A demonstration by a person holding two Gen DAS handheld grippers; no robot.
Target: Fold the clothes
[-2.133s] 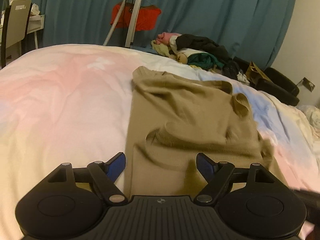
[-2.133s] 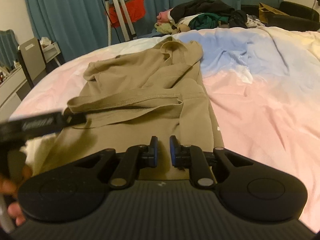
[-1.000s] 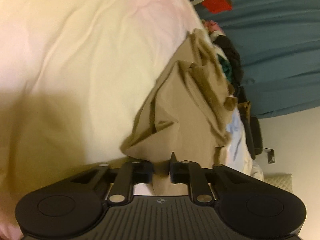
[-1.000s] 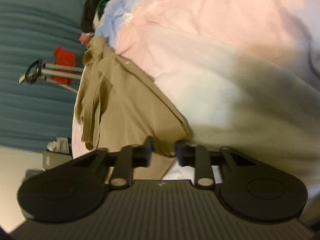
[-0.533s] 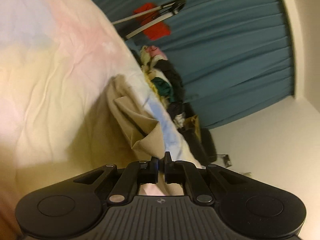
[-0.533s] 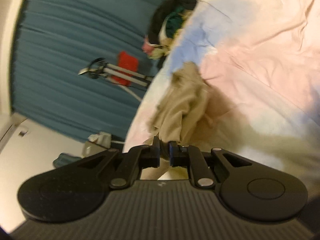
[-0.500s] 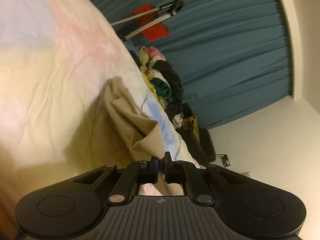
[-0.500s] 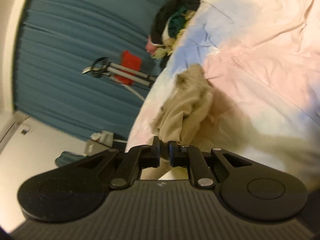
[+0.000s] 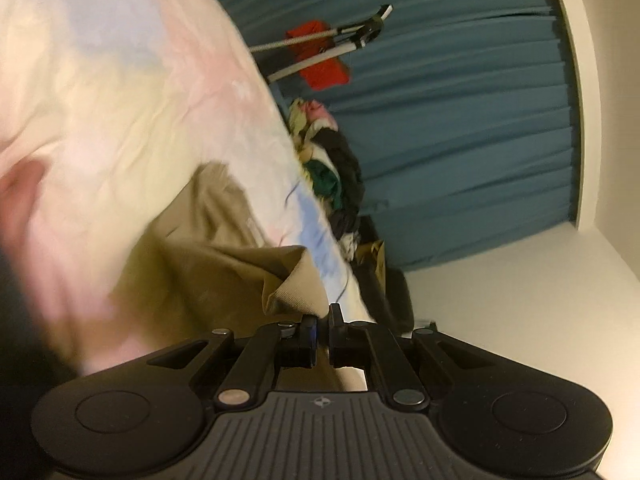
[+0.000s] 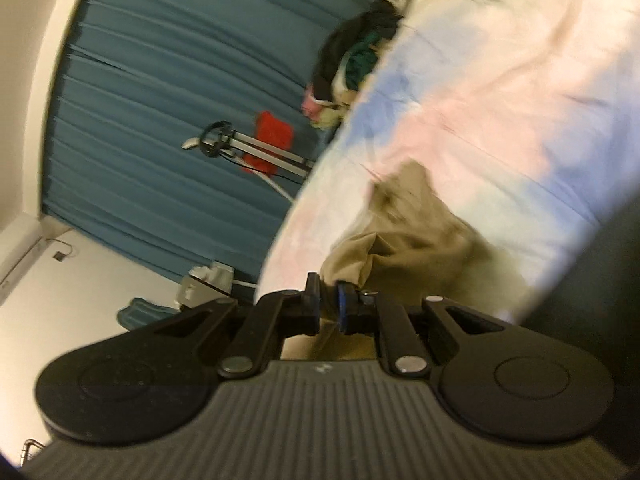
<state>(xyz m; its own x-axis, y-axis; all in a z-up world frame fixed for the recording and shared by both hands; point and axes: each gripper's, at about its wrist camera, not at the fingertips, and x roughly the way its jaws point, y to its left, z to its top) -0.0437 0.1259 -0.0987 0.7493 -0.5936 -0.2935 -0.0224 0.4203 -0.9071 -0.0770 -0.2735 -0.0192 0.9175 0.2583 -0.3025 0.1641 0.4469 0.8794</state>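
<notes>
1. Cloth first: the tan garment (image 9: 224, 264) lies on the pastel duvet (image 9: 120, 92), its near edge lifted off the bed and bunched in folds.
2. Your left gripper (image 9: 323, 322) has its jaws pinched almost together on a near corner of the garment; a ribbed hem stands up just beyond the tips.
3. Your right gripper (image 10: 329, 294) has its jaws nearly closed too, with tan cloth caught between the blue pads (image 10: 343, 304).
4. Both views are tilted, so the bed runs at a slant; the garment stretches away from each gripper toward the far end of the duvet (image 10: 500, 92).
5. Past the far edge of the bed sits a pile of clothes (image 9: 336, 176), black, green and pink, seen also from the right (image 10: 352, 64).
6. Behind it hangs a teal curtain (image 9: 460, 120), with a tripod (image 10: 248, 148) and a red cloth (image 10: 272, 136) in front.
7. The right view is blurred, and a dark shape (image 10: 600, 280) fills its right edge; you cannot tell what it is.
</notes>
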